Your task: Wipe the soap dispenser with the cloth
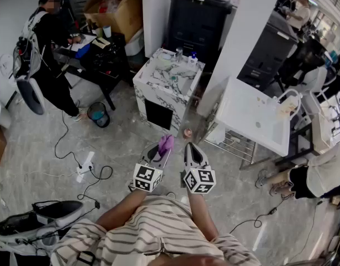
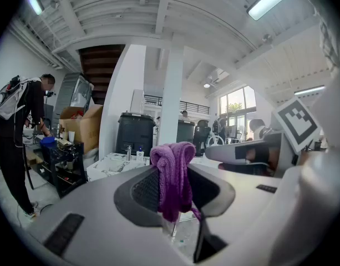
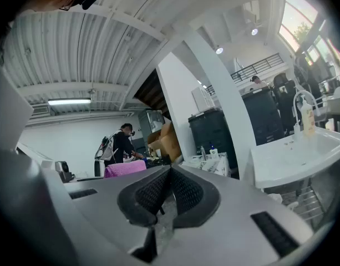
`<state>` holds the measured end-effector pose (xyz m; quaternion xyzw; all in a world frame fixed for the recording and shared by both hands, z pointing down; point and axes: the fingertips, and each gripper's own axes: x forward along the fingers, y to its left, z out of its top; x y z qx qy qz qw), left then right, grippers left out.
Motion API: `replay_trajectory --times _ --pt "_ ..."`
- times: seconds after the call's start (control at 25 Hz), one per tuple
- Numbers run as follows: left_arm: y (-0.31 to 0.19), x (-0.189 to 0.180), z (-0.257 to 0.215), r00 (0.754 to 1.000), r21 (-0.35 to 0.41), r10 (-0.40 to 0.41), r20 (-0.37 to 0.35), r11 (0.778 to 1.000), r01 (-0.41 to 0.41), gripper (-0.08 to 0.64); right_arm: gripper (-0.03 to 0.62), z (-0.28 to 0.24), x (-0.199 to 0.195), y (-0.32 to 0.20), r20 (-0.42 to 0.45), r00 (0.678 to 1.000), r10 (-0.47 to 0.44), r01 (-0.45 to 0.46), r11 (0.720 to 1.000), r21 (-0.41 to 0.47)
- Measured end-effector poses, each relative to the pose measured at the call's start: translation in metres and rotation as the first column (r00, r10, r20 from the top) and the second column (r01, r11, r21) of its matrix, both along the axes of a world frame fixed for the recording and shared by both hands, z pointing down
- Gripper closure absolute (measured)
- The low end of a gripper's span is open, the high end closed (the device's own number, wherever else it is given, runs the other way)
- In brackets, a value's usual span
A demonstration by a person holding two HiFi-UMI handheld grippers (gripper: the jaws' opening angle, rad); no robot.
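My left gripper [image 1: 162, 150] [image 2: 173, 197] is shut on a purple cloth [image 1: 166, 143] [image 2: 173, 176], which is bunched up and sticks out above the jaws. Beside it my right gripper [image 1: 189, 147] [image 3: 168, 183] is shut with nothing in it; the cloth [image 3: 125, 169] shows at its left. Both are held level over the floor, well short of a marble counter [image 1: 158, 85] [image 2: 106, 165]. A small blue-topped bottle [image 1: 193, 56] [image 2: 140, 154] [image 3: 212, 149] stands at the counter's back edge. A yellowish dispenser bottle [image 1: 285, 108] [image 3: 307, 118] stands by the faucet of a white sink [image 1: 253, 118] [image 3: 294, 151].
A black bin [image 1: 198, 21] stands behind the counter next to a white pillar [image 1: 244, 35]. Cables and a power strip [image 1: 84, 166] lie on the floor at the left. A person [image 1: 47, 49] stands at a dark desk at the far left, and a wire rack [image 1: 233, 143] sits under the sink.
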<state>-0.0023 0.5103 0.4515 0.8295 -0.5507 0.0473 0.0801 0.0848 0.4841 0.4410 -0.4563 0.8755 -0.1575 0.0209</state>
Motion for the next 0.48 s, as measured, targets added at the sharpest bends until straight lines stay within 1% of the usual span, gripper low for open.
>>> replay_trajectory --times 0.2,0.32,0.48 --pt "-0.013 0.018 -0.002 1.000 -0.011 -0.012 -0.023 1.000 0.012 0.440 0.589 -0.005 0.018 -0.011 0.024 0.999 -0.023 0.023 1.000 0.014" --pt "-0.017 0.032 -0.003 0.999 -0.012 -0.035 -0.039 0.999 0.035 0.440 0.589 -0.008 0.030 -0.014 0.003 0.999 -0.050 0.050 0.998 0.038" --pt "-0.011 0.048 0.005 0.999 -0.018 -0.042 -0.014 0.999 0.041 0.440 0.589 -0.007 0.037 -0.016 0.012 0.997 -0.076 0.076 0.995 0.058"
